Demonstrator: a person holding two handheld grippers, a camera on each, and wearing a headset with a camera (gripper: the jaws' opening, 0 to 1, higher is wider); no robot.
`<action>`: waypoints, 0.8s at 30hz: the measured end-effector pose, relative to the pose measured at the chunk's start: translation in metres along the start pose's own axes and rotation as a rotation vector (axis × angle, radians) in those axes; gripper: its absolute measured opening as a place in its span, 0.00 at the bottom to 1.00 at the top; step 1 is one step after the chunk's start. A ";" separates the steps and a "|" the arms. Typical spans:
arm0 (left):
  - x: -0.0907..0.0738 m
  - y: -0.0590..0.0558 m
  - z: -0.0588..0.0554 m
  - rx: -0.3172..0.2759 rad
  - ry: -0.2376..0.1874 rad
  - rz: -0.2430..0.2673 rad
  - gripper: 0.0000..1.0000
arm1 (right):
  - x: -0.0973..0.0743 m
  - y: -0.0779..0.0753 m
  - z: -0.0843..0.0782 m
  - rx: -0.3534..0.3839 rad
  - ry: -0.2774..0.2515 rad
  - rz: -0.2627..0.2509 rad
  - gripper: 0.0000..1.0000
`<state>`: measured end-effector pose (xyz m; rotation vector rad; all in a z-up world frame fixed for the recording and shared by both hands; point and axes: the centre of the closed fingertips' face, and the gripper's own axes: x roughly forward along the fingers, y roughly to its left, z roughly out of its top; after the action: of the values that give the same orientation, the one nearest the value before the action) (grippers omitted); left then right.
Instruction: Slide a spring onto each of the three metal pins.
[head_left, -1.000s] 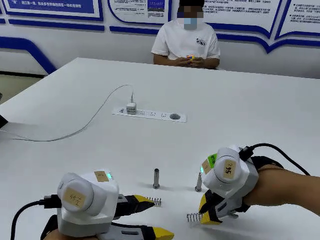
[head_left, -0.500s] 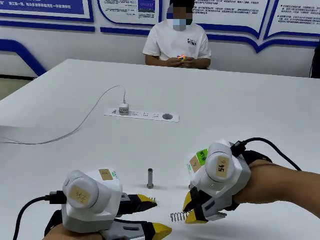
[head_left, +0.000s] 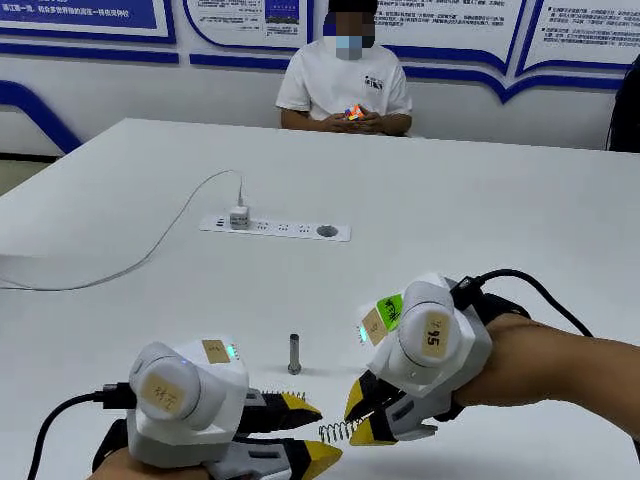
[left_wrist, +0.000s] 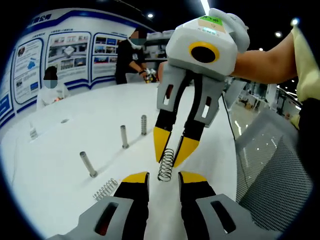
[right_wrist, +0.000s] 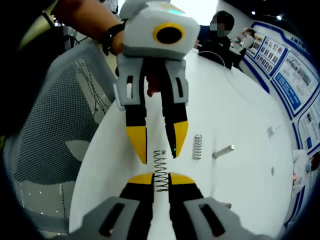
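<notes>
My right gripper (head_left: 362, 416) (right_wrist: 162, 180) is shut on one end of a thin metal spring (head_left: 335, 432) (right_wrist: 160, 171) (left_wrist: 166, 164), held just above the white table (head_left: 480, 230). Facing it, my left gripper (head_left: 312, 432) (left_wrist: 163, 179) stands open, and the spring's free end reaches between its yellow tips. One bare metal pin (head_left: 294, 353) stands upright ahead of both grippers. In the left gripper view I see two bare pins (left_wrist: 88, 164) (left_wrist: 123, 136) and a third post (left_wrist: 144, 125) that looks ribbed. A loose spring (left_wrist: 106, 189) (right_wrist: 198, 146) lies on the table near the pins.
A power strip (head_left: 290, 229) with a white charger (head_left: 239, 216) and its cable lies mid-table. A person (head_left: 345, 85) sits at the far side. A mesh chair (left_wrist: 265, 165) stands by the table's near edge.
My right gripper has carried the spring leftwards, closing the gap to the open left gripper. The head camera has shifted a little too.
</notes>
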<state>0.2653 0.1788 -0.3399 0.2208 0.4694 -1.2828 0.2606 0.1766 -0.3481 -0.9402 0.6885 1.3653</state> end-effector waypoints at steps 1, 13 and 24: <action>0.000 -0.001 0.000 0.003 0.001 -0.004 0.23 | 0.000 0.001 0.001 -0.005 -0.001 0.000 0.12; 0.001 -0.009 0.000 0.024 -0.002 -0.027 0.12 | -0.002 0.006 0.004 -0.041 -0.002 -0.004 0.12; -0.001 -0.013 0.001 0.021 0.000 -0.052 0.10 | -0.004 0.010 0.006 -0.047 -0.015 -0.007 0.12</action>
<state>0.2526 0.1752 -0.3377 0.2275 0.4641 -1.3393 0.2498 0.1797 -0.3437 -0.9680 0.6432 1.3866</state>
